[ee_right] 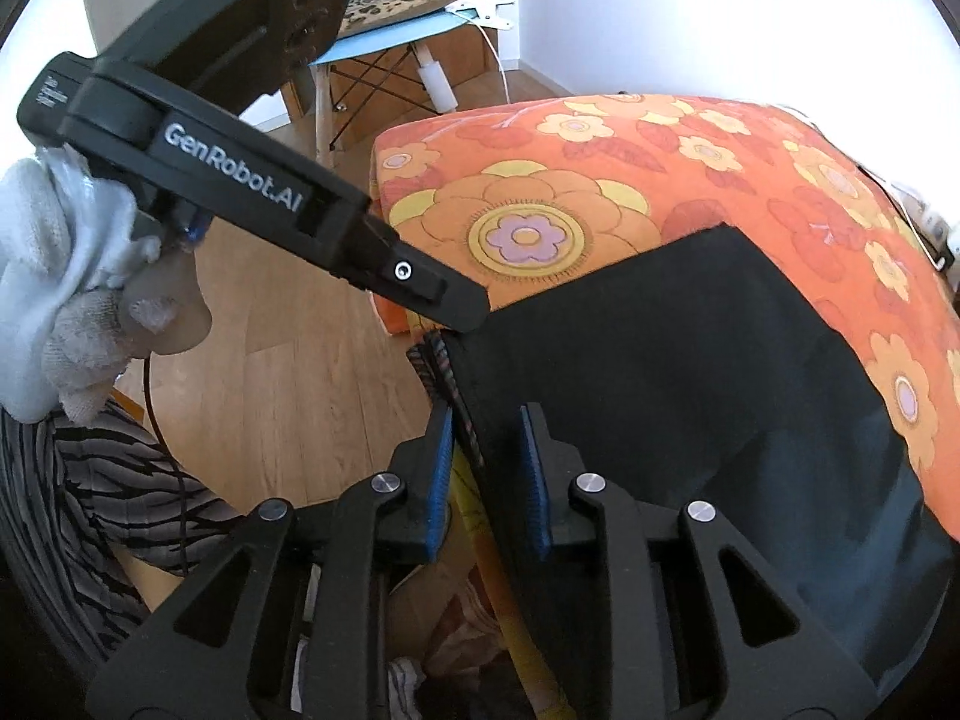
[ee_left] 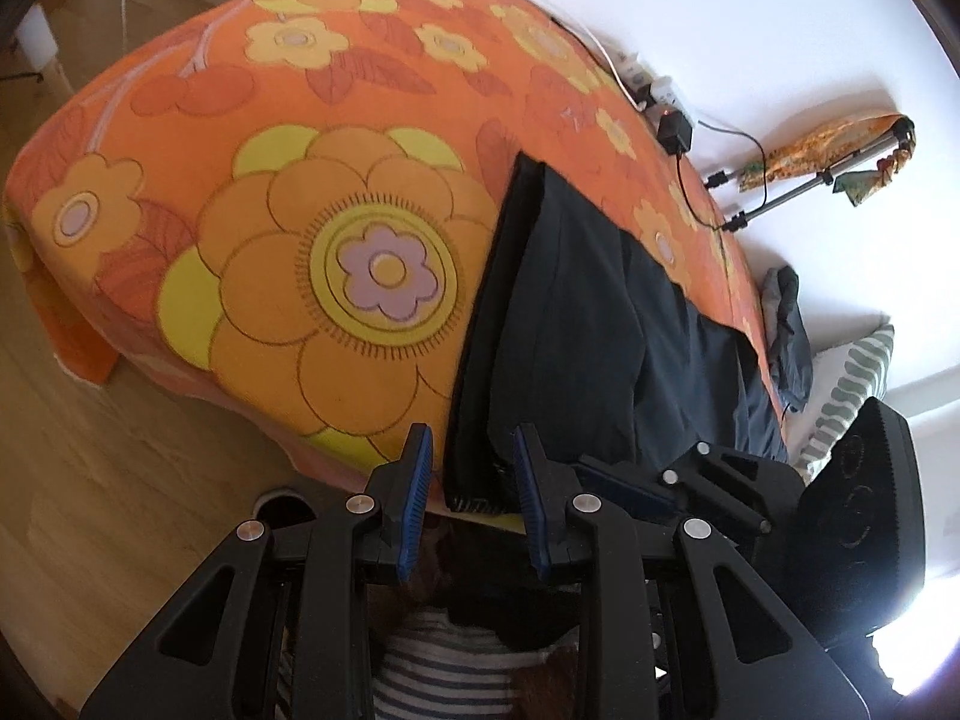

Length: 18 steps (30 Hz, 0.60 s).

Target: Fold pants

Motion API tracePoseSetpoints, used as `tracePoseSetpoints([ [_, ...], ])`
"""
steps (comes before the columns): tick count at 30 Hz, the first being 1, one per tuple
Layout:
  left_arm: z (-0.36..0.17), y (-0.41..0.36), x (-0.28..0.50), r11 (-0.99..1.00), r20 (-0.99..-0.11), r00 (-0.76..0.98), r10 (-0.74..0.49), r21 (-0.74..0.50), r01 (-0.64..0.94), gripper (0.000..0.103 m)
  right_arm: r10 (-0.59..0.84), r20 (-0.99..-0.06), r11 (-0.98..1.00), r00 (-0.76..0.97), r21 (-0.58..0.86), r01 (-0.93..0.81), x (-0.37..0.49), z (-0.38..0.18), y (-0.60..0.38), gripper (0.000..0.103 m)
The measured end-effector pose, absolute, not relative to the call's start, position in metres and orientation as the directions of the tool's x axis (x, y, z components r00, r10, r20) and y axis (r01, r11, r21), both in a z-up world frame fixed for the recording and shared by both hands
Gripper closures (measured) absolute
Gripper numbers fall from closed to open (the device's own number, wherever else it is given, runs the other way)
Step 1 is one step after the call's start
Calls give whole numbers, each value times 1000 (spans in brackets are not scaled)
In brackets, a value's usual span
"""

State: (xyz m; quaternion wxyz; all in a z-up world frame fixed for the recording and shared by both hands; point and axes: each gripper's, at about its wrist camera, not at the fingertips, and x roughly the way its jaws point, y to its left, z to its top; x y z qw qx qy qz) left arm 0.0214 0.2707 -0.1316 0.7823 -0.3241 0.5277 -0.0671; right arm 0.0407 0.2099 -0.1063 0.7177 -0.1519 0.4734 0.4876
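Lying on a bed (ee_left: pixel 252 138) with a bright orange flower cover, the dark pants (ee_left: pixel 576 324) stretch out long and flat. Their long side runs from the near edge of the bed, close to the person, away toward the wall. The waistband end, with a bit of striped trim, points at the person and sits right at the bed's edge. Seen from the left wrist, the pants look folded lengthwise, with one straight dark edge running up the bed. The left gripper (ee_left: pixel 471 468) comes down at that near end, and its jaws stand a little apart with the edge of the waistband between them; I cannot tell if the blue pads really press on the cloth. The right gripper (ee_right: pixel 489 462) is just beside it, over the same end of the pants. Its jaws are also a little apart, with the trim edge of the cloth between them, and I cannot tell if they pinch it either. A hand in a white glove (ee_right: pixel 66 276) holds the left gripper's handle. Past the bed stand a blue chair (ee_right: pixel 390 36) on the wood floor (ee_left: pixel 120 480).
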Motion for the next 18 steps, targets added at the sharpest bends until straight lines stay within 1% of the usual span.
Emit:
tracePoseSetpoints([
  [2,-132,268,21,781,-783,426,-452,-579,-234,77,562,-824,482,75,252,-839,38,-105,205,72],
  [3,-132,267,21,782,-782,427,-453,-579,-232,77,566,-821,484,81,250,-839,37,-104,203,66],
  [4,-132,266,22,780,-780,426,-458,-583,-230,77,568,-819,484,85,249,-839,37,-104,203,61],
  [5,-132,265,22,776,-777,427,-463,-588,-229,77,571,-816,481,89,245,-842,35,-104,203,61],
  [11,-126,265,27,748,-747,448,-491,-625,-223,77,554,-824,473,122,191,-860,24,-106,212,61],
  [15,-125,265,29,731,-733,450,-510,-645,-222,77,512,-835,488,202,88,-869,18,-111,219,61],
  [17,-125,266,29,728,-731,451,-512,-648,-224,77,507,-834,496,216,78,-865,19,-112,220,65],
  [18,-124,267,29,733,-736,452,-503,-641,-228,77,516,-831,502,209,95,-860,21,-111,220,72],
])
